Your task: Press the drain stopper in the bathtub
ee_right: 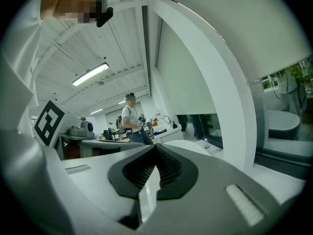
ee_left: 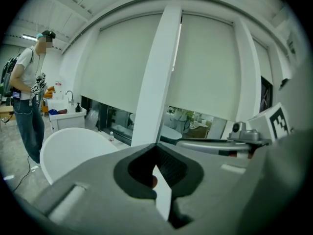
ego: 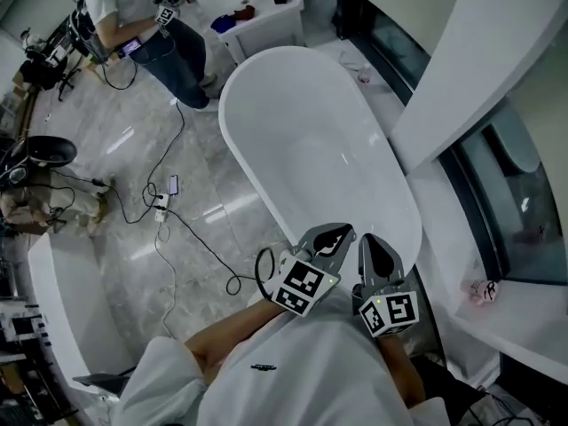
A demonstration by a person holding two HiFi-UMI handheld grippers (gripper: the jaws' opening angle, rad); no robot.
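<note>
Arms: both forearms were bent in close to the chest, with the left gripper (ego: 335, 234) and right gripper (ego: 372, 245) side by side, noses pointing far.
Left gripper: jaws were pressed together at the tips, nothing between them.
Right gripper: the same, closed and empty.
Bathtub (ego: 302, 131): white, glossy and oval, it ran from the grippers toward the far left.
Drain stopper: it could not be made out in the basin.
Person (ego: 169, 43): stood by the tub's far end.
</note>
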